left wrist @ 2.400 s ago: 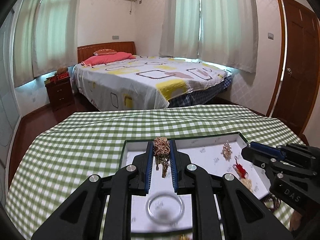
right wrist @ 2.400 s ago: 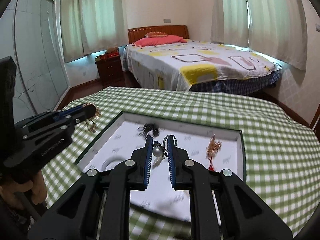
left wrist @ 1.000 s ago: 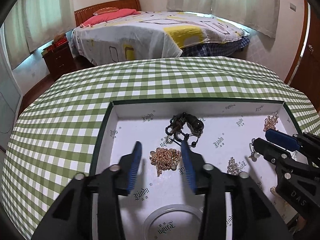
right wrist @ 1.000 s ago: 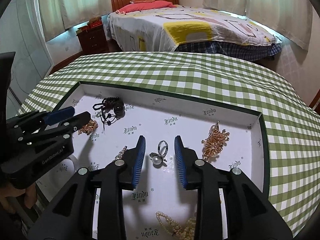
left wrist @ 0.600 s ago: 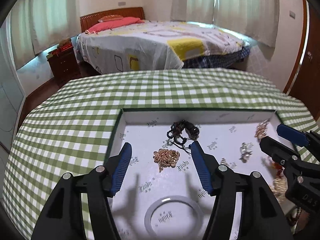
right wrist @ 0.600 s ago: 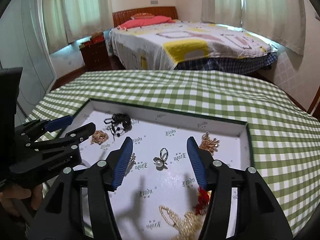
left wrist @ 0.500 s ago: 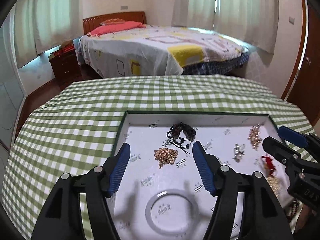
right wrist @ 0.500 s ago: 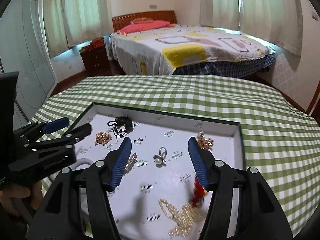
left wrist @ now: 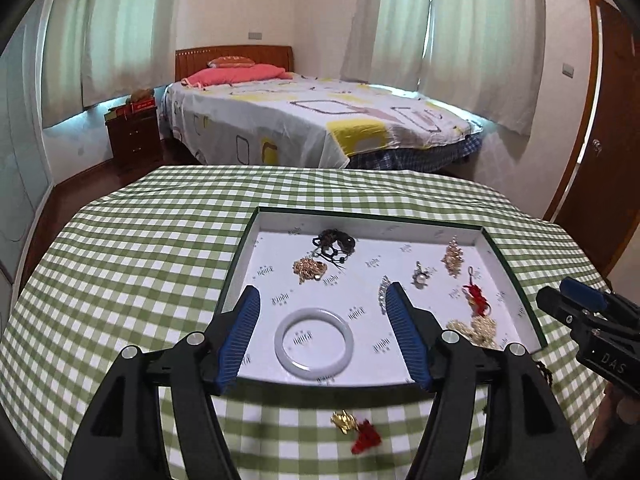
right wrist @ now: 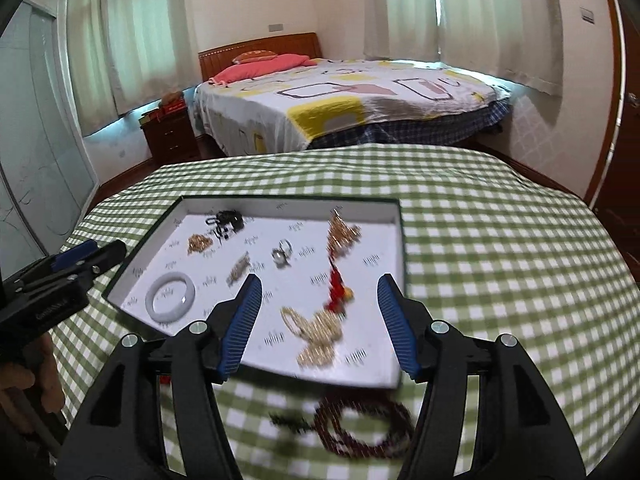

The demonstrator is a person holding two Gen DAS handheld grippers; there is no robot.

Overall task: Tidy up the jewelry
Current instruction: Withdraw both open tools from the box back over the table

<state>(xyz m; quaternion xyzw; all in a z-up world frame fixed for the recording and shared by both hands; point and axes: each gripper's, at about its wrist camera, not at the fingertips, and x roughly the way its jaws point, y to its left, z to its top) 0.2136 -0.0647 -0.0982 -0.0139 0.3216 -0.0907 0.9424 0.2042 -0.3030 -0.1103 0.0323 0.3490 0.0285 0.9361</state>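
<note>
A white-lined tray (left wrist: 248, 248) with a dark green rim lies on the green checked tablecloth. In it lie a pale jade bangle (left wrist: 314, 343), a gold chain clump (left wrist: 309, 268), a black cord piece (left wrist: 334, 242), a pearl ring (left wrist: 420, 276), a gold earring (left wrist: 453, 258), a red tassel piece (left wrist: 476, 300) and a pearl strand (left wrist: 476, 328). My left gripper (left wrist: 322, 336) is open and empty above the tray's near edge. My right gripper (right wrist: 318, 318) is open and empty over the tray's near right part (right wrist: 396, 256). A gold and red charm (left wrist: 354, 430) lies on the cloth in front of the tray. A dark red bead bracelet (right wrist: 364, 426) lies on the cloth below the right gripper.
The table's edges curve away on all sides. Behind it stand a bed (left wrist: 320, 120), a wooden nightstand (left wrist: 134, 136) and a door (left wrist: 600, 160) at the right. The other gripper shows at the right edge of the left wrist view (left wrist: 592, 320) and at the left edge of the right wrist view (right wrist: 60, 280).
Both grippers let go of their pieces, the gold chain clump and the pearl ring, into the tray, opened wide and pulled back and up. The charm and bead bracelet on the cloth have come into view.
</note>
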